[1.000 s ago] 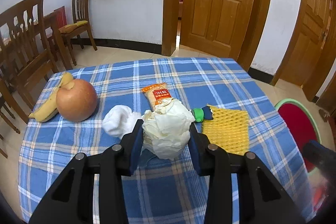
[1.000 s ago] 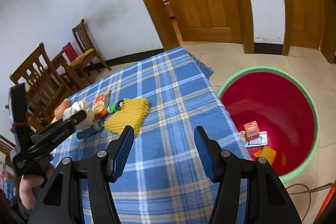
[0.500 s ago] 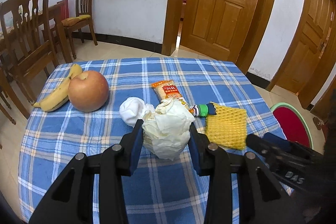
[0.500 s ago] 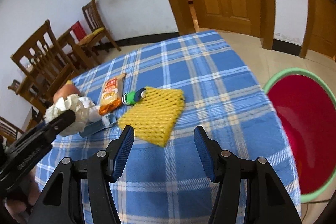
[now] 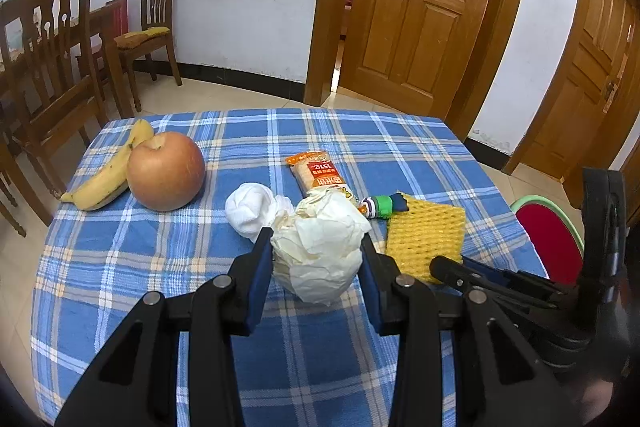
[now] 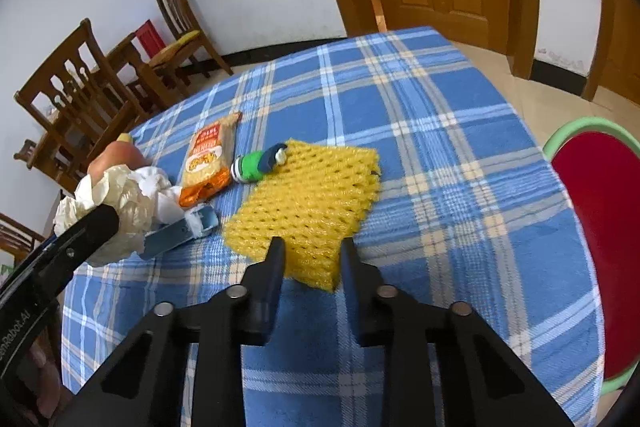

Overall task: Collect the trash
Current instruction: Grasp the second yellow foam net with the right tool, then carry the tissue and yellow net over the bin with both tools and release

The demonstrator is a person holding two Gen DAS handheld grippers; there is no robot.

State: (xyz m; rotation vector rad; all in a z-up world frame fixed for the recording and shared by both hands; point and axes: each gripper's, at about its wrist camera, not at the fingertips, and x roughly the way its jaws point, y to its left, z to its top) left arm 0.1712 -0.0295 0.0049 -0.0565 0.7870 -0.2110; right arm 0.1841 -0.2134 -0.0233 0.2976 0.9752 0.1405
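Note:
My left gripper (image 5: 316,247) is shut on a crumpled cream paper ball (image 5: 320,247) and holds it over the table. It also shows in the right wrist view (image 6: 112,215). My right gripper (image 6: 310,251) has its jaws partly closed around the near corner of a yellow foam fruit net (image 6: 312,199), which lies flat on the cloth (image 5: 424,235). An orange snack wrapper (image 6: 208,159), a green and blue scrap (image 6: 258,163) and a white tissue wad (image 5: 252,207) lie near it.
An apple (image 5: 166,175) and a banana (image 5: 108,175) lie at the table's left. A red basin with a green rim (image 6: 600,227) stands on the floor to the right of the blue checked table (image 6: 440,107). Wooden chairs (image 5: 52,67) stand at the left.
My right gripper swung from the basin to the table, came down to the yellow foam net and narrowed its jaws around its corner. My left gripper kept hold of the paper ball and moved slightly back.

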